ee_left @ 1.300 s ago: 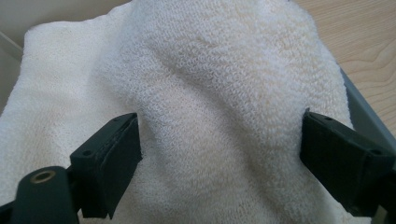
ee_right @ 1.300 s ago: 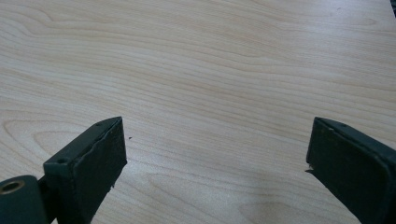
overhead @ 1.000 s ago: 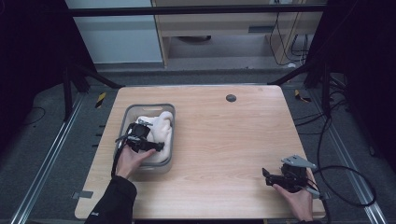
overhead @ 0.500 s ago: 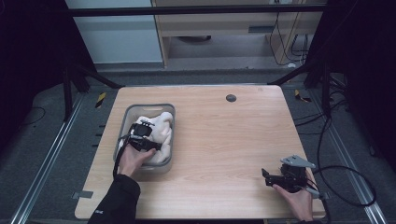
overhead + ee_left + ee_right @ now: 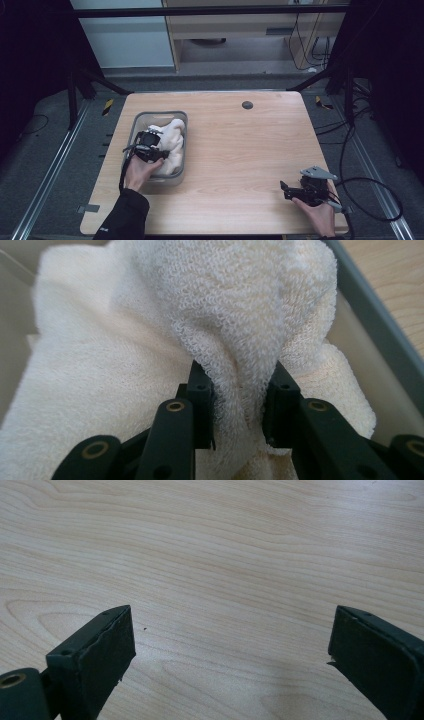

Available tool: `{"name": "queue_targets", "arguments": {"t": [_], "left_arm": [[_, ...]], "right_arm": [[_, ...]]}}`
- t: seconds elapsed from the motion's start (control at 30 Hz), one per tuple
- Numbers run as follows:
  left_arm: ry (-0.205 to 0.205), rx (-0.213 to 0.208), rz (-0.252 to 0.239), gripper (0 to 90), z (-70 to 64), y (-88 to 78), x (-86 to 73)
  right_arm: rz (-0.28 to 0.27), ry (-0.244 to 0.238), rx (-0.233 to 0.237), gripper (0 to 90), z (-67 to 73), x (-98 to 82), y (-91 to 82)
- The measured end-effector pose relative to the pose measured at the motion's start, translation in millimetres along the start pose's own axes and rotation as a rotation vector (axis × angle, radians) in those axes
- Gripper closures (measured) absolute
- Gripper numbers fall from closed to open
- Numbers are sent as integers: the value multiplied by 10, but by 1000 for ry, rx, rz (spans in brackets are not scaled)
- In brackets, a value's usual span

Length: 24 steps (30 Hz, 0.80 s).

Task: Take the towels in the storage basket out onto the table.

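Left of centre in the high view, the left gripper [image 5: 159, 150] reaches into a grey plastic bin [image 5: 181, 119], its jaws pinching a raised fold of cream terry towel [image 5: 240, 315] that crowds them. At lower right, the right gripper [image 5: 286, 190] sits with jaws spread wide, empty, over bare wooden table [image 5: 225, 540]. A dark round grommet [image 5: 247, 105] lies near the top edge.
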<state>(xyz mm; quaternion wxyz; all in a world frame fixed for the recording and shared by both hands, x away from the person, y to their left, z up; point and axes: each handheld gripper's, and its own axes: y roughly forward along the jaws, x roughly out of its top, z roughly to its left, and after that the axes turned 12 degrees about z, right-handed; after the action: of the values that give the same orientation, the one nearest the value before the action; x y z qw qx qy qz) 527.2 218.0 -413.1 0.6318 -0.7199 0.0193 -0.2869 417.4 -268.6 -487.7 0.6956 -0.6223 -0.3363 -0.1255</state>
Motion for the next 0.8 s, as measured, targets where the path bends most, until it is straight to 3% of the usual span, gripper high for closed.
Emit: {"name": "queue_targets", "arguments": {"t": [0.23, 0.5, 0.8], "left_arm": [[8, -6, -100, 708, 35, -362, -36], [-26, -43, -204, 707, 108, -715, -90], [-35, -63, -296, 707, 175, -1067, -131]], "right_arm": [[-4, -1, -4, 48, -4, 0, -1], [-5, -1, -2, 48, -4, 1, -2], [-5, -3, 0, 50, -4, 1, 1]]}}
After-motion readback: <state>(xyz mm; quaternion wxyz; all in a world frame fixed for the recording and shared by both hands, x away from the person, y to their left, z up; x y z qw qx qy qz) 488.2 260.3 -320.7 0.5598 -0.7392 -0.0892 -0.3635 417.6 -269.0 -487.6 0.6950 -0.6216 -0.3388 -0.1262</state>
